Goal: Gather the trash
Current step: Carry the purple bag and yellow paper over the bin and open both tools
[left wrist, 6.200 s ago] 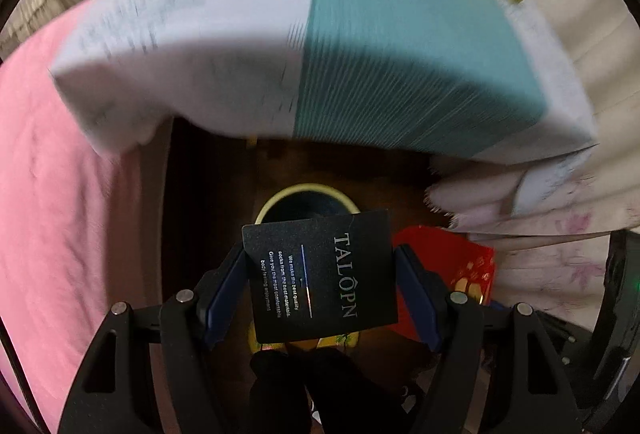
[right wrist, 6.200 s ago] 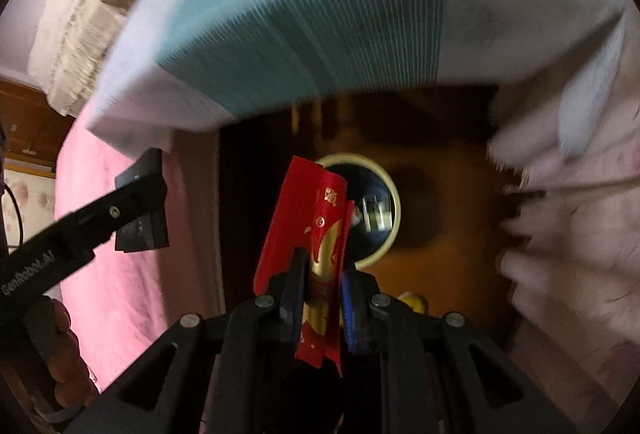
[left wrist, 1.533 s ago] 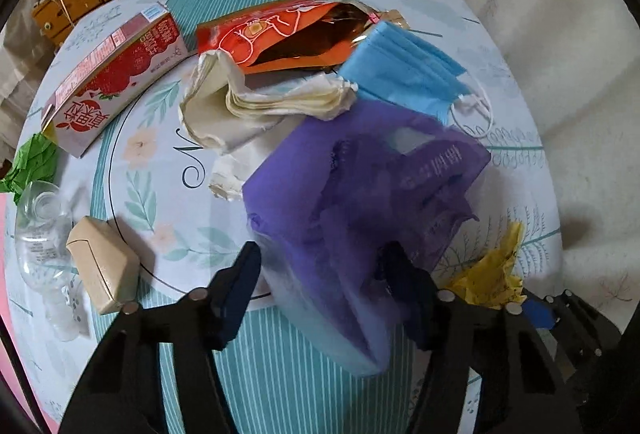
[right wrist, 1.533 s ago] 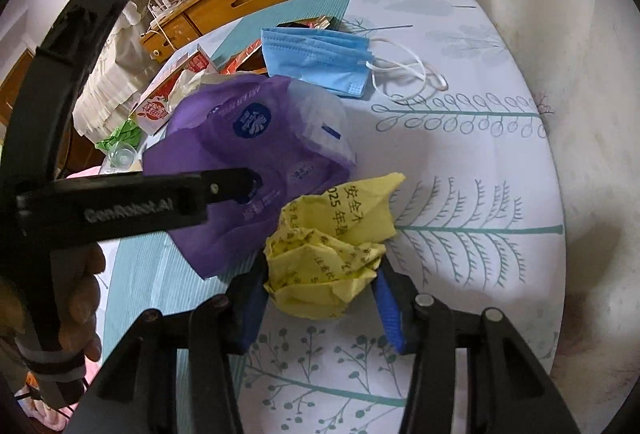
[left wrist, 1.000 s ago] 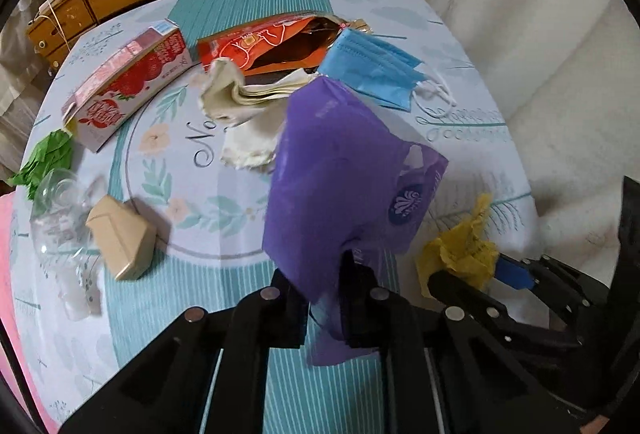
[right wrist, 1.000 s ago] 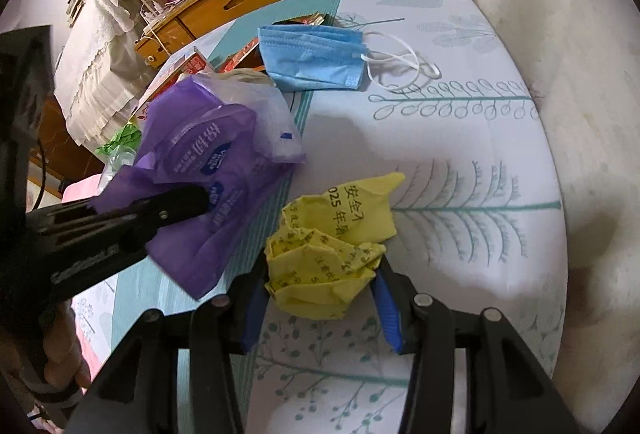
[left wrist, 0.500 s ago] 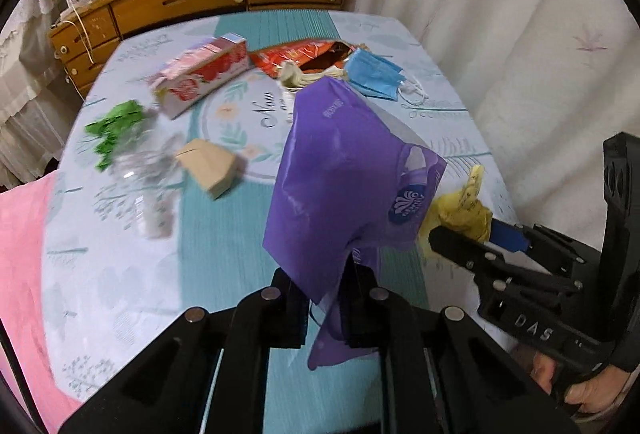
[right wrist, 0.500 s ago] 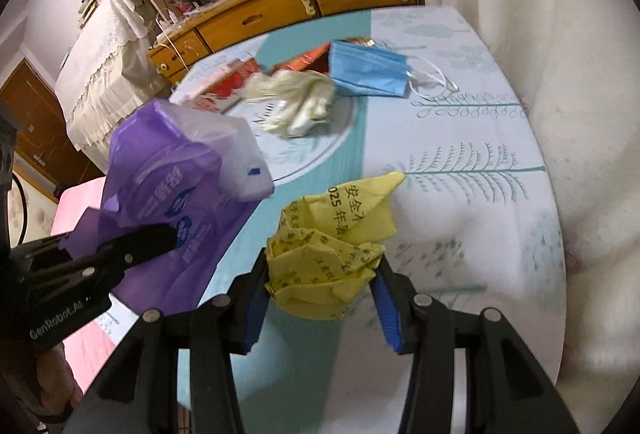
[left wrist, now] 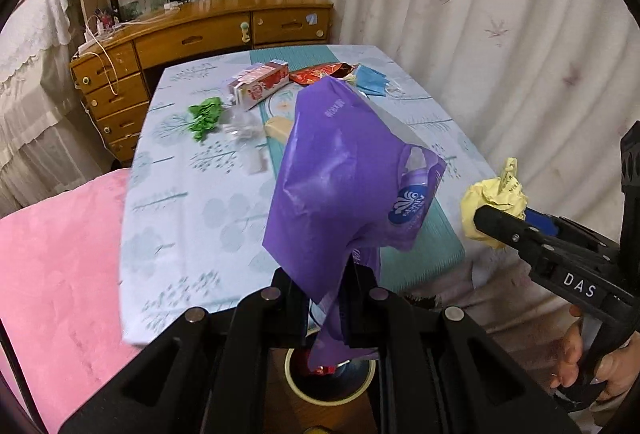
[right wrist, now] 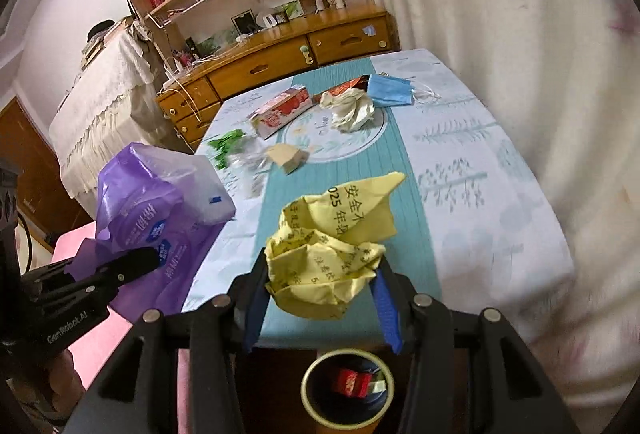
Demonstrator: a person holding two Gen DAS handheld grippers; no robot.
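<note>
My left gripper (left wrist: 326,300) is shut on a purple plastic bag (left wrist: 348,186), which hangs up in front of its camera. My right gripper (right wrist: 322,268) is shut on a crumpled yellow paper (right wrist: 332,246) with black print. Both are held off the near end of the table (right wrist: 480,194), above a round bin (right wrist: 305,382) on the floor with a red wrapper in it. In the right wrist view the left gripper (right wrist: 132,262) and purple bag (right wrist: 152,210) show at the left. In the left wrist view the right gripper (left wrist: 508,218) with the yellow paper (left wrist: 494,198) shows at the right.
On the table lie a red carton (right wrist: 280,112), white crumpled tissue (right wrist: 352,108), blue face mask (right wrist: 390,90), red snack wrapper (right wrist: 344,87), green scrap (right wrist: 224,146), clear plastic bottle (right wrist: 248,162) and beige box (right wrist: 286,154). Pink cushion (left wrist: 52,274) left, curtain right, wooden desk behind.
Both grippers closed on the purple bag and yellow paper, then lifted them up and back off the table. The bin has come into view beneath them.
</note>
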